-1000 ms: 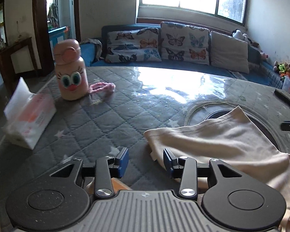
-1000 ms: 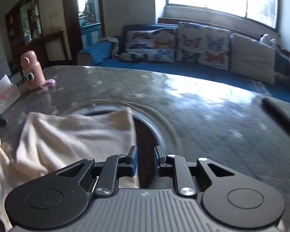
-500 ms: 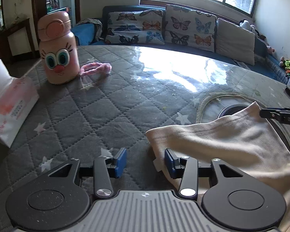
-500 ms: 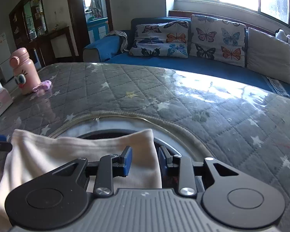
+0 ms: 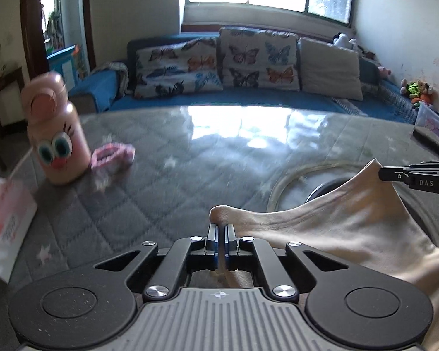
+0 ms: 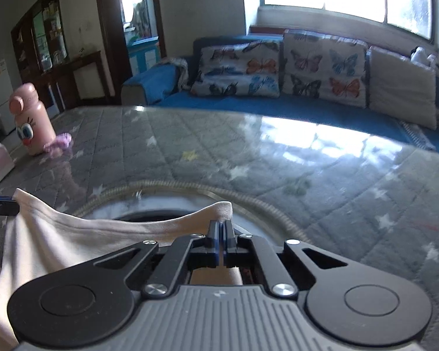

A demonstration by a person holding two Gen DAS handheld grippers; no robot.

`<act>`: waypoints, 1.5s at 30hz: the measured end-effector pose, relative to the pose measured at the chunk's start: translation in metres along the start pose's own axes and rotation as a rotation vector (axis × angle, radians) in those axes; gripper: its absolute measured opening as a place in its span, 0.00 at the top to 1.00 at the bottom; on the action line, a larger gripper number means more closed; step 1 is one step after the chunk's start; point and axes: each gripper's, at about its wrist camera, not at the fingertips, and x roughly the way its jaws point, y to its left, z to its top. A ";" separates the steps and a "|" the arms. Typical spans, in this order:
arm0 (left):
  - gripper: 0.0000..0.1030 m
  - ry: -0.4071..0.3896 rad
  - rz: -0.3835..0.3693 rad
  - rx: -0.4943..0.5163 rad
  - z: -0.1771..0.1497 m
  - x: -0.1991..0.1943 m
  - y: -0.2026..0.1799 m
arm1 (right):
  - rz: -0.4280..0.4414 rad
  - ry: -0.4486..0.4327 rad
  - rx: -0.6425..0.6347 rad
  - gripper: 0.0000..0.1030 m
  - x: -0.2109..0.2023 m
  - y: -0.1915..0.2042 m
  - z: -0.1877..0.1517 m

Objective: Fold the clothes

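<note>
Two hand-held grippers lift a cream garment (image 5: pixel 322 228) off a quilted grey table cover (image 5: pixel 161 175). The left gripper (image 5: pixel 220 229) is pinched tight on one corner of the cloth, which pokes up just ahead of its fingertips; the right gripper (image 6: pixel 221 226) clamps the opposite corner the same way. The held edge sags between them, so its long axis runs from gripper to gripper, and the rest of the garment hangs below and behind toward the person. Each corner sits equally close to its own gripper. A pink cartoon-faced bottle (image 5: pixel 54 134) stands well off to the left.
</note>
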 end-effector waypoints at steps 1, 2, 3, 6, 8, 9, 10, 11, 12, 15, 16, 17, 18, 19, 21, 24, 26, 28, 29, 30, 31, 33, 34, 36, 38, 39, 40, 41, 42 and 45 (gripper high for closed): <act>0.96 -0.012 0.001 0.011 0.004 0.000 -0.003 | -0.008 -0.012 0.000 0.98 -0.004 -0.001 0.002; 0.96 -0.024 0.002 0.023 0.008 0.000 -0.006 | -0.016 -0.025 0.001 0.98 -0.009 -0.003 0.003; 0.96 -0.036 0.004 0.036 0.013 0.001 -0.009 | -0.024 -0.037 0.001 0.98 -0.013 -0.004 0.005; 0.96 -0.066 0.000 0.071 0.027 0.008 -0.019 | -0.055 -0.065 -0.003 0.98 -0.022 -0.010 0.012; 0.96 -0.085 0.001 0.095 0.038 0.016 -0.023 | -0.076 -0.077 -0.001 0.98 -0.023 -0.015 0.017; 0.96 -0.097 0.001 0.106 0.043 0.022 -0.026 | -0.086 -0.084 0.000 0.98 -0.023 -0.018 0.020; 0.96 -0.108 0.002 0.116 0.048 0.028 -0.028 | -0.098 -0.090 0.003 0.98 -0.023 -0.021 0.023; 0.96 -0.108 0.001 0.112 0.051 0.036 -0.029 | -0.111 -0.095 0.007 0.98 -0.021 -0.025 0.026; 0.96 -0.109 0.001 0.109 0.054 0.044 -0.029 | -0.122 -0.096 0.007 0.98 -0.018 -0.028 0.028; 0.96 -0.096 -0.002 0.081 0.059 0.070 -0.028 | -0.149 -0.075 0.021 0.98 -0.002 -0.039 0.031; 0.96 -0.084 0.001 0.074 0.060 0.079 -0.027 | -0.157 -0.057 0.028 0.98 0.007 -0.044 0.030; 0.96 -0.067 0.004 0.063 0.060 0.088 -0.026 | -0.165 -0.049 0.036 0.98 0.013 -0.046 0.029; 0.95 -0.053 0.005 0.051 0.060 0.094 -0.024 | -0.173 -0.039 0.044 0.97 0.019 -0.049 0.027; 0.93 -0.042 0.005 0.043 0.059 0.097 -0.022 | -0.180 -0.026 0.050 0.96 0.024 -0.053 0.024; 0.92 -0.035 0.006 0.051 0.055 0.093 -0.020 | -0.179 -0.005 0.059 0.93 0.027 -0.057 0.019; 0.92 -0.032 0.008 0.059 0.048 0.078 -0.016 | -0.161 0.010 0.040 0.93 0.018 -0.056 0.014; 0.92 -0.038 0.003 0.061 0.043 0.059 -0.015 | -0.133 0.018 0.016 0.91 0.007 -0.051 0.012; 0.92 -0.043 -0.010 0.066 0.035 0.040 -0.017 | -0.092 0.025 -0.007 0.85 -0.011 -0.042 0.007; 0.92 -0.041 -0.025 0.078 0.029 0.029 -0.020 | -0.069 0.034 -0.020 0.80 -0.019 -0.036 0.004; 0.92 -0.040 -0.039 0.092 0.023 0.019 -0.025 | -0.051 0.042 -0.036 0.75 -0.025 -0.031 0.000; 0.92 -0.039 -0.055 0.106 0.016 0.010 -0.030 | -0.032 0.050 -0.052 0.72 -0.031 -0.026 -0.003; 0.92 -0.033 -0.104 0.120 0.000 -0.007 -0.041 | -0.007 0.066 -0.097 0.71 -0.046 -0.012 -0.012; 0.92 -0.024 -0.133 0.126 -0.008 -0.015 -0.048 | 0.008 0.076 -0.118 0.71 -0.055 -0.003 -0.019; 0.92 -0.017 -0.184 0.138 -0.024 -0.031 -0.060 | 0.047 0.089 -0.137 0.71 -0.072 0.010 -0.030; 0.92 -0.016 -0.242 0.150 -0.039 -0.046 -0.070 | 0.090 0.094 -0.153 0.71 -0.092 0.023 -0.044; 0.89 -0.016 -0.269 0.157 -0.045 -0.052 -0.075 | 0.105 0.095 -0.159 0.71 -0.099 0.027 -0.050; 0.82 -0.017 -0.295 0.164 -0.052 -0.059 -0.080 | 0.126 0.099 -0.163 0.71 -0.109 0.032 -0.058; 0.77 -0.024 -0.318 0.170 -0.059 -0.067 -0.085 | 0.143 0.102 -0.167 0.71 -0.118 0.036 -0.065; 0.68 -0.031 -0.340 0.175 -0.064 -0.073 -0.090 | 0.162 0.105 -0.171 0.70 -0.127 0.041 -0.072; 0.62 -0.049 -0.382 0.211 -0.077 -0.086 -0.104 | 0.224 0.112 -0.204 0.66 -0.150 0.055 -0.092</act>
